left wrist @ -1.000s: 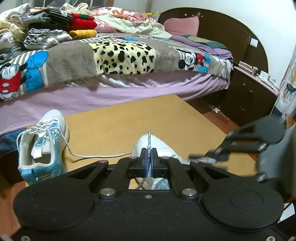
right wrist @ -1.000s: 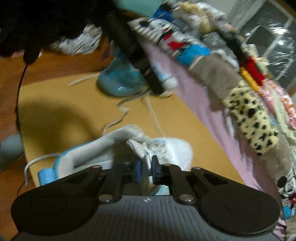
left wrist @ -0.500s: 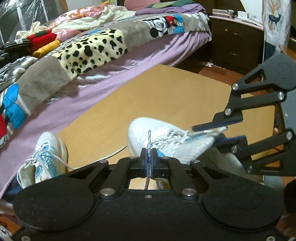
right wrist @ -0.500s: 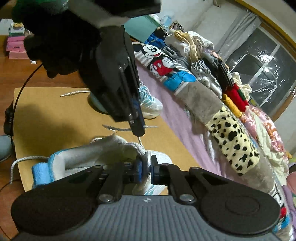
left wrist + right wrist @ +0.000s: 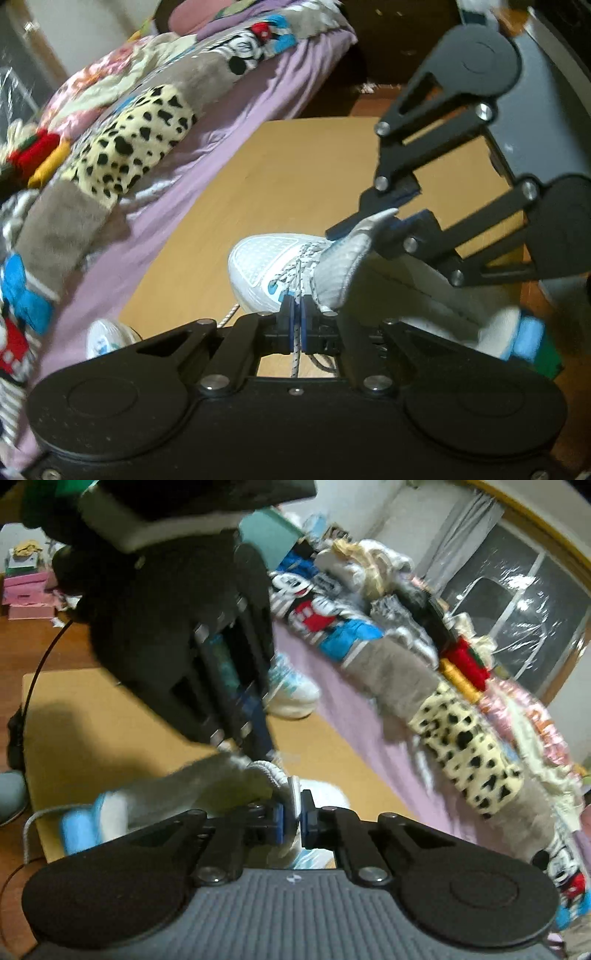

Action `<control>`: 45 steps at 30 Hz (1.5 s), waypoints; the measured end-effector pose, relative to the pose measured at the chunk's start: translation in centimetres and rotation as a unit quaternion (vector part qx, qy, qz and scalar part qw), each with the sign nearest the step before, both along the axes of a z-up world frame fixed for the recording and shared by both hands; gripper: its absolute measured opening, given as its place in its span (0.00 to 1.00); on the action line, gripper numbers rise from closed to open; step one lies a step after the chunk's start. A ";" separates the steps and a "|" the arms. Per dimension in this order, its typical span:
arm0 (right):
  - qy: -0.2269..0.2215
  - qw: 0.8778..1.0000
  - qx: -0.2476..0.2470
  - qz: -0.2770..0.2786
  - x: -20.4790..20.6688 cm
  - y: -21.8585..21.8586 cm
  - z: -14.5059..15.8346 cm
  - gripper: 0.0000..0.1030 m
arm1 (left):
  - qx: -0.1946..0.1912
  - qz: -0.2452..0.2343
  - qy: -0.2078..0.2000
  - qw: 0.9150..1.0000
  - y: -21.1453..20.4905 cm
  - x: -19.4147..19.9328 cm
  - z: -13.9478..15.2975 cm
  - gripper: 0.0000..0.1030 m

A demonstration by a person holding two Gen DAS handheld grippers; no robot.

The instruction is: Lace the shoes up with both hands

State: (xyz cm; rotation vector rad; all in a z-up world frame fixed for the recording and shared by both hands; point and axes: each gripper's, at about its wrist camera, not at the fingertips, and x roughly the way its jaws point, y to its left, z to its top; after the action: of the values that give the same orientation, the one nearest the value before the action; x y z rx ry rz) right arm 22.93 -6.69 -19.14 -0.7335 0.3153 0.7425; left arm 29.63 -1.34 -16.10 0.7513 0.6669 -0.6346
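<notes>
A white and blue shoe (image 5: 262,262) lies on a tan board (image 5: 295,177), toe pointing away. My left gripper (image 5: 297,317) is shut on its white speckled lace (image 5: 294,363), just short of the eyelets. The lace runs up from the jaws to the shoe. From the right, my right gripper (image 5: 376,221) holds the grey-white tongue (image 5: 340,266) pulled up. In the right wrist view the right gripper (image 5: 291,812) has its jaws closing on the tongue (image 5: 291,794), pads pressing it. The left gripper (image 5: 258,734) hangs blurred over the shoe (image 5: 325,794).
A second white and blue shoe (image 5: 105,339) stands at the board's left edge by the bed (image 5: 184,184). The bed, covered in a patchwork blanket and piled clothes, runs along the board. A dark cabinet (image 5: 388,55) stands beyond. A black cable (image 5: 37,672) trails over the board's left side.
My left gripper has rolled and come lower and closer to the shoe's lacing, still holding the lace. The right gripper stays on the tongue, barely moved.
</notes>
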 end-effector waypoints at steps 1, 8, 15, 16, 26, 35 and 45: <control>-0.004 1.000 0.000 0.000 -0.1 0.0 0.0 0.09 | 0.014 -0.006 -0.004 1.000 -0.3 -0.2 -0.1 0.01; -0.015 1.000 -0.014 0.012 -0.3 0.3 -0.3 0.09 | 0.107 -0.048 -0.026 0.993 -2.1 -0.6 -0.8 0.01; -0.016 1.000 -0.019 0.017 -0.3 0.3 -0.3 0.09 | 0.184 -0.094 -0.026 0.978 -3.1 -0.4 -1.8 0.01; -0.016 1.000 -0.020 0.018 -0.3 0.3 -0.3 0.09 | 0.190 -0.101 -0.025 0.976 -3.2 -0.4 -1.9 0.01; -0.026 0.999 -0.035 0.024 -0.7 0.8 -0.6 0.09 | 0.245 -0.134 -0.033 0.960 -3.9 -0.7 -2.5 0.01; -0.029 0.998 -0.040 0.027 -0.9 1.2 -0.5 0.09 | 0.294 -0.154 -0.049 0.942 -4.6 -1.1 -3.3 0.01; -0.030 0.998 -0.041 0.030 -1.0 1.5 -0.4 0.10 | 0.340 -0.171 -0.074 0.922 -5.3 -1.4 -3.8 0.01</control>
State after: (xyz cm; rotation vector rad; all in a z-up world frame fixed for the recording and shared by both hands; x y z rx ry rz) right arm 21.91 -5.23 -19.53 -0.8439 0.2719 0.7656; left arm 28.19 -6.65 -19.90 1.5764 0.6196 -0.6548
